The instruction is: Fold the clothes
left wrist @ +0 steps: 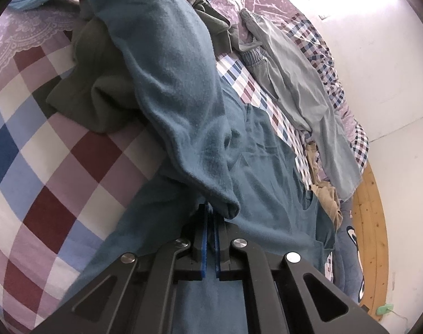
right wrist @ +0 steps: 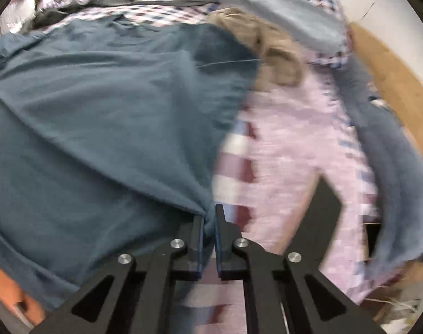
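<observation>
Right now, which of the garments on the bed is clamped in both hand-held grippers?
The teal-blue fleece garment. The left hand-held gripper and right hand-held gripper each pinch it; the olive-green garment, pale grey-blue trousers and tan garment lie untouched.

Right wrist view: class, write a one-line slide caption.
Right gripper pinches an edge of the teal fleece garment over the checked bedspread.

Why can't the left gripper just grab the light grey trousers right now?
Probably it can't yet. The left gripper is shut on the teal shirt, so it isn't free. The light grey trousers lie farther across the checked bedspread, with the draped shirt in between.
</observation>
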Tool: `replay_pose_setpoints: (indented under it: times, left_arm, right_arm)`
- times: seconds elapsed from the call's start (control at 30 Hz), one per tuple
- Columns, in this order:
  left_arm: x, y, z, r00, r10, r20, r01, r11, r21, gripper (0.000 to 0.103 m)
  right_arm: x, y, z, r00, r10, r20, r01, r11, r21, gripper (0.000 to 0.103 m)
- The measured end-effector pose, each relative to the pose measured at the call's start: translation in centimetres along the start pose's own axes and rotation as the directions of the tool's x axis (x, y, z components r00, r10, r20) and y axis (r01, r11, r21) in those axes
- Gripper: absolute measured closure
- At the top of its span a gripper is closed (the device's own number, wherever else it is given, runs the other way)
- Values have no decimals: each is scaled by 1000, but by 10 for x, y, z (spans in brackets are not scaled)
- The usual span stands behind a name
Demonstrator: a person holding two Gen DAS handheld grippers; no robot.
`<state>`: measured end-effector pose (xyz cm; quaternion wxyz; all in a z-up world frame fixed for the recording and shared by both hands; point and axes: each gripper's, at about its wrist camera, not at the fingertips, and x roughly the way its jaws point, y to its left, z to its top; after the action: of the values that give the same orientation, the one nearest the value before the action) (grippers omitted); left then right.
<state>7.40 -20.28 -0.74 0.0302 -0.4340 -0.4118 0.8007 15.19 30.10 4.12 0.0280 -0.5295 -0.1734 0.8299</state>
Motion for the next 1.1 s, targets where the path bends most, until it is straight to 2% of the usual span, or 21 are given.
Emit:
replay_pose_setpoints:
  times: [0.1, 0.2, 0.27, 0.33, 0.47, 0.5, 0.57, 0.63, 0.7, 0.87, 1.1]
  left_arm:
    - [-11, -2, -1, 1000, -16, 25, 16, 1000, 10, 102]
    - [-7, 1, -5, 999, 38, -6, -38, 999, 33, 102]
    - [-4, 3, -5, 999, 42, -17, -42, 999, 24, 102]
    - [-3, 3, -5, 998, 51, -22, -50, 998, 29, 101]
    - [-2, -3, -7, 996, 83, -17, -81, 995, 64, 101]
    - [-1, -4, -7, 996, 87, -17, -85, 994, 67, 101]
    - [-1, -4, -6, 996, 85, -21, -83, 995, 63, 101]
    - [0, -4, -6, 996, 85, -23, -83, 995, 61, 101]
    - [0, -5, -6, 996, 89, -23, -87, 994, 65, 101]
    - [1, -7, -5, 995, 97, -20, -95, 993, 75, 101]
    - [1, -8, -5, 995, 97, -23, -95, 992, 86, 101]
  right_arm:
    - [-1, -5, -6, 1000, -4, -17, 4, 1000, -6, 99]
    - [8, -2, -8, 996, 43, -82, -45, 999, -29, 97]
    - [4, -5, -4, 994, 57, -95, -60, 998, -24, 89]
    - [-3, -12, -1, 988, 113, -107, -114, 994, -1, 81]
    - [-26, -40, 15, 967, 254, -5, -252, 960, 119, 62]
    - [-31, -47, 21, 959, 282, 32, -283, 947, 151, 59]
    - [-36, -60, 37, 951, 287, 111, -304, 932, 199, 58]
    - [-32, -69, 58, 951, 267, 157, -297, 929, 221, 58]
    - [-21, -68, 83, 957, 238, 165, -271, 936, 223, 58]
    - [19, -54, 134, 976, 181, 123, -206, 949, 239, 58]
    - [84, -41, 161, 989, 147, 28, -149, 957, 248, 60]
